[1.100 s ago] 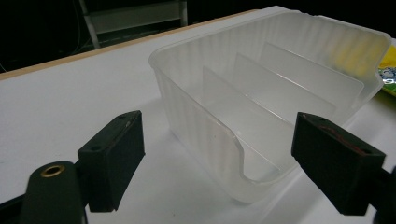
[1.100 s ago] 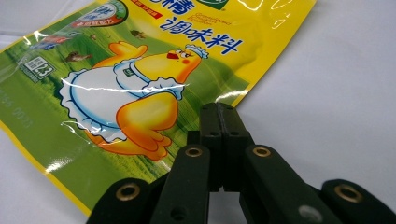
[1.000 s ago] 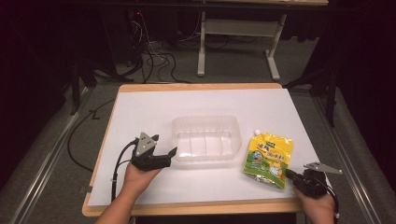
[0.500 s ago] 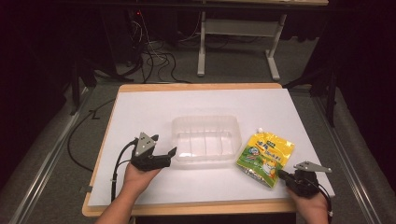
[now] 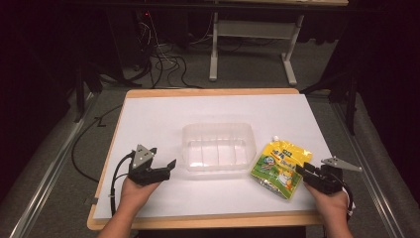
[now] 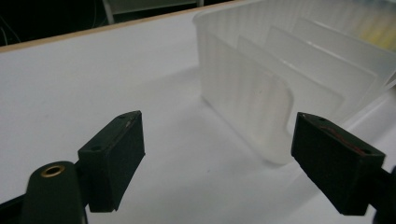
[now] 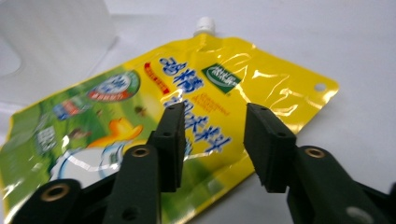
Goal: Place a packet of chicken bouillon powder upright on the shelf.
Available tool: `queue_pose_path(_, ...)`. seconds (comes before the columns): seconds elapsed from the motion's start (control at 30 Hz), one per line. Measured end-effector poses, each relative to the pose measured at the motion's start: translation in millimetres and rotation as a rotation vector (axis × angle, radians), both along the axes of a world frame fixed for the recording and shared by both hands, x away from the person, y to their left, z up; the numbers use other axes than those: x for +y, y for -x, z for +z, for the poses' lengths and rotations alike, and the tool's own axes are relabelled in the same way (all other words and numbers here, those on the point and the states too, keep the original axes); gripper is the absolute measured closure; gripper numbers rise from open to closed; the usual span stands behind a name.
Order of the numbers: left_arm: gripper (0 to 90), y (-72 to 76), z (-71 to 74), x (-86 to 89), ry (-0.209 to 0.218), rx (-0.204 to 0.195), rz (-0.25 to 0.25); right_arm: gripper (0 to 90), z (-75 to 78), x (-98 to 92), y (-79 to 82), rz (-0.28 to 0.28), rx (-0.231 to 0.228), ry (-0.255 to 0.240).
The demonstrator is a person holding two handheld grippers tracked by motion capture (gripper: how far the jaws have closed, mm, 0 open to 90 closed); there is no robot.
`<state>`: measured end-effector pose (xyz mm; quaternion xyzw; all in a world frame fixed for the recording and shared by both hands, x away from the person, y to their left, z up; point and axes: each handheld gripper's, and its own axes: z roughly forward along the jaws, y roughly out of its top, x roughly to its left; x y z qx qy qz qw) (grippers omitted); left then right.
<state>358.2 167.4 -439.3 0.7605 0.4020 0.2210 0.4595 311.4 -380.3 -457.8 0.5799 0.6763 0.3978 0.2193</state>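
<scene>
On the near left of the white-topped table with a pale wooden rim (image 5: 163, 111), the left gripper (image 5: 167, 167) rests in the person's left hand (image 5: 132, 193), its black jaws spread wide with bare white tabletop between them. Its own view shows the left wall of the clear, ribbed rectangular plastic container (image 6: 280, 79) just beyond the right jaw, not touching it. That container (image 5: 218, 146) sits at the middle of the table, upright. Just right of it lies the flat yellow and green spouted refill pouch (image 5: 278, 167), its white cap (image 7: 204, 24) pointing to the far side. At the near right, the right gripper (image 5: 304, 172) hovers over the pouch's near right edge, jaws narrowly apart and not clamped on the pouch (image 7: 140, 93).
</scene>
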Motion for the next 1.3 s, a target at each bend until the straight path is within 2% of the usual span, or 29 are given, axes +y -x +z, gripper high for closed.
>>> queue_pose_path(0.13, 17.9, 2.7, -3.6, 10.4, -0.003, 0.019, 0.025, 52.1, -0.1, -3.6, -12.0, -0.005, -0.01, -0.016)
queue_pose_path(0.17, 17.9, 3.8, -4.4, 13.9, -0.004, 0.026, 0.029, 49.5, -0.1, -6.1, -19.6, -0.01, -0.016, -0.039)
queue_pose_path(0.27, 18.0, 8.9, -5.0, 22.1, -0.008, 0.027, 0.049, 46.7, 1.8, -9.1, -29.8, -0.016, -0.03, -0.032)
queue_pose_path(0.37, 18.0, 13.7, -4.1, 28.7, 0.005, 0.02, 0.07, 44.2, 3.6, -13.0, -35.2, -0.025, -0.038, -0.049)
queue_pose_path(0.4, 17.9, 15.8, -3.1, 31.9, 0.013, 0.014, 0.081, 42.3, 4.8, -18.4, -39.7, -0.033, -0.049, -0.071)
queue_pose_path(0.5, 16.7, 17.9, -2.2, 33.9, 0.019, 0.012, 0.09, 36.1, 4.7, -27.3, -45.6, -0.064, -0.046, -0.089)
queue_pose_path(0.6, 15.5, 22.7, -1.0, 35.0, 0.022, 0.009, 0.095, 31.6, 2.5, -36.8, -50.4, -0.097, -0.033, -0.094)
queue_pose_path(0.7, 14.8, 24.8, 0.4, 34.0, 0.021, 0.0, 0.098, 30.3, -2.3, -46.0, -54.8, -0.123, -0.005, -0.129)
queue_pose_path(0.77, 13.9, 25.4, 1.0, 33.2, 0.02, -0.005, 0.101, 29.9, -6.3, -51.7, -58.1, -0.13, 0.023, -0.166)
queue_pose_path(0.8, 13.2, 25.4, 1.0, 33.2, 0.02, -0.005, 0.101, 29.9, -6.3, -51.7, -58.1, -0.13, 0.023, -0.166)
queue_pose_path(0.83, 12.7, 25.7, 1.3, 32.6, 0.018, -0.004, 0.099, 30.1, -10.6, -56.2, -60.6, -0.142, 0.039, -0.202)
queue_pose_path(0.9, 10.9, 25.4, 1.6, 32.1, 0.012, 0.004, 0.087, 31.0, -14.5, -59.2, -62.7, -0.148, 0.06, -0.229)
queue_pose_path(1.1, 4.6, 25.0, 3.6, 30.1, 0.004, 0.001, 0.08, 35.4, -20.0, -61.4, -64.0, -0.134, 0.101, -0.299)
queue_pose_path(1.17, 4.5, 24.9, 3.6, 29.3, 0.004, 0.002, 0.075, 36.8, -21.1, -60.8, -64.5, -0.13, 0.123, -0.301)
queue_pose_path(1.3, 4.9, 25.1, 0.8, 27.3, -0.013, 0.009, 0.065, 39.5, -22.1, -58.8, -64.3, -0.112, 0.132, -0.323)
